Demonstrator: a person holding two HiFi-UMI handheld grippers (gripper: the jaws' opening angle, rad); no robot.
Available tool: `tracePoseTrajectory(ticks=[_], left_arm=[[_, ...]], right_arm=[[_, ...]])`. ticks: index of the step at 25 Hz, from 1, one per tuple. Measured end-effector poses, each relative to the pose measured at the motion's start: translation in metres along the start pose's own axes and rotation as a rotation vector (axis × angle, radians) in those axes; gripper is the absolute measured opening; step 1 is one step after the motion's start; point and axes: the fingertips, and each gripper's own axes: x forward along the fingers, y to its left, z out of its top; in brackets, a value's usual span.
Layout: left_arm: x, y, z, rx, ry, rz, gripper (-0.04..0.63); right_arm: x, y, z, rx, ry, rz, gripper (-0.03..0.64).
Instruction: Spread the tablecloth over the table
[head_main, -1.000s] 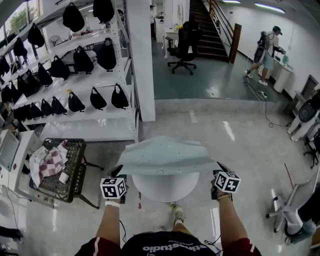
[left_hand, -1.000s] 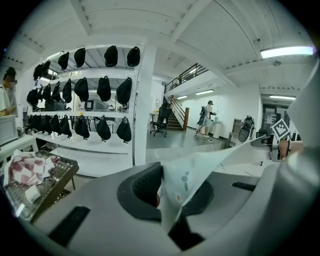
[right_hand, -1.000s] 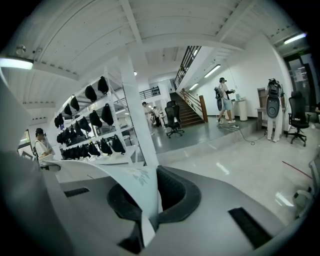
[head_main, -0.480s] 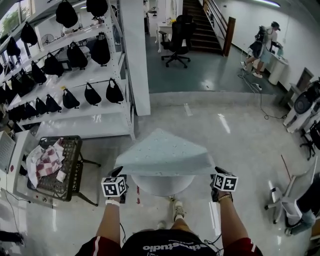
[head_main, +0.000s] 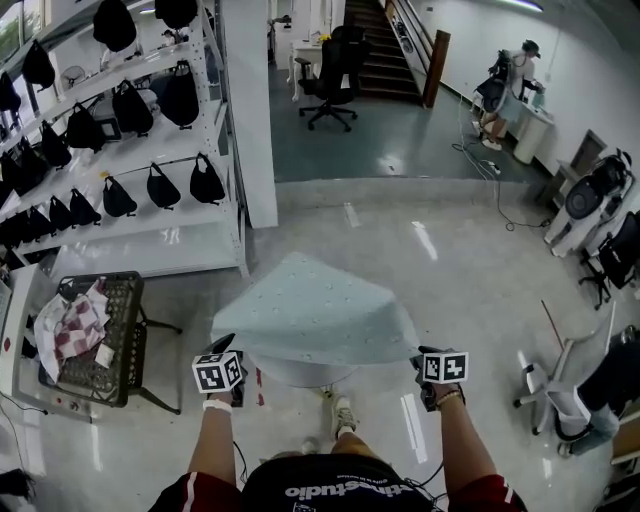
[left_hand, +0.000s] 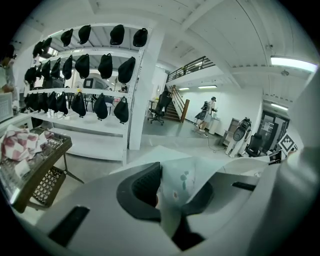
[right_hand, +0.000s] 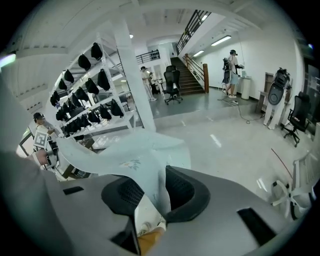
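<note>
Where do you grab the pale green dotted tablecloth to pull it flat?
Probably best to grip the pale green dotted tablecloth at its two near corners, from the person's side: that edge sticks out past the round white table on both sides, leaving the corners reachable.

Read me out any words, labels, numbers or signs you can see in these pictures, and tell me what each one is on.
"...studio": white lettering on the person's dark shirt in the head view. It appears to end this way, and the letters before it are too distorted to read.
Left marker cube and right marker cube: black-and-white square patterns, no letters or digits.
Tablecloth: small printed motifs, no words.
Nothing else legible.
</note>
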Motion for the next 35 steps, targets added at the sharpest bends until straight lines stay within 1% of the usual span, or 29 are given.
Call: tracePoseTrajectory(ticks=[6,9,12,16,19,21,23,26,28,31,35], left_arm=[[0.000,-0.001,-0.010,-0.029,-0.005,-0.011,0.044],[0.001,-0.003,-0.010,-0.031,-0.009,-0.016,0.044],[0.000,-0.004,-0.012,-0.051,-0.009,-0.019,0.044],[0.003,-0.007,-0.012,-0.068,-0.005,-0.019,0.046],[0.005,-0.011,-0.012,-0.077,0.001,-0.012,0.048],[0.007,-0.014,-0.013,-0.085,0.007,-0.003,0.051],[0.007,-0.017,-0.019,-0.103,0.023,0.013,0.052],[0.004,-0.023,-0.033,-0.128,0.067,0.034,0.052],[0.002,-0.029,-0.041,-0.111,0.106,0.045,0.056],[-0.001,-0.040,-0.051,-0.068,0.154,0.031,0.084],[-0.012,-0.044,-0.051,-0.077,0.158,0.011,0.115]], right_arm=[[-0.021,-0.012,-0.014,0.021,0.034,-0.031,0.134],[-0.028,-0.018,-0.019,0.033,0.068,-0.030,0.147],[-0.033,-0.022,-0.022,0.031,0.102,-0.024,0.153],[-0.042,-0.038,-0.007,0.036,0.088,-0.027,0.153],[-0.047,-0.055,0.007,0.057,0.049,-0.051,0.150],[-0.048,-0.062,0.015,0.080,0.024,-0.053,0.147],[-0.045,-0.062,0.017,0.090,0.015,-0.036,0.146],[-0.039,-0.056,0.023,0.096,0.005,-0.007,0.144],[-0.036,-0.049,0.030,0.089,-0.002,0.018,0.144],[-0.030,-0.038,0.044,0.066,-0.012,0.054,0.144],[-0.017,-0.026,0.057,0.040,-0.002,0.090,0.144]])
